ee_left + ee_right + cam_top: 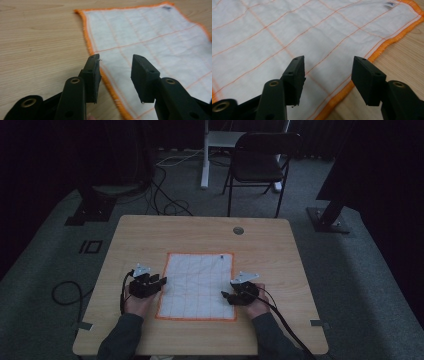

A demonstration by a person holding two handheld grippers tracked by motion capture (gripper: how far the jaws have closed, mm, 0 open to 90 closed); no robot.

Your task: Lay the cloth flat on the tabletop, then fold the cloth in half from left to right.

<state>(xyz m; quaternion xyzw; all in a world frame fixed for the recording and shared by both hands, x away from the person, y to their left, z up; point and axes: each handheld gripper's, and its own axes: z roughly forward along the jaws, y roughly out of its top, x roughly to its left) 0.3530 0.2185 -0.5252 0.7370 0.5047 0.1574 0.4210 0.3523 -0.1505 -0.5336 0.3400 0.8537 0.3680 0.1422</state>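
Note:
A white cloth (197, 285) with thin orange grid lines and an orange hem lies flat on the wooden table (150, 235). A small dark label (221, 255) sits near its far right corner. My left gripper (162, 280) hovers at the cloth's left edge. In the left gripper view its jaws (116, 58) stand open over the hem (110, 87), with nothing between them. My right gripper (226, 295) is at the cloth's right edge, low over the near part. Its jaws (328, 60) stand open above the cloth (287, 30) and the hem (342, 92), apart from the fabric.
A round grommet hole (238, 230) is set in the table's far side. Beyond the table stand a black folding chair (260, 165), a white desk leg (205, 160) and two black stand bases (92, 210) (327, 217). Cables (170, 205) trail across the grey carpet.

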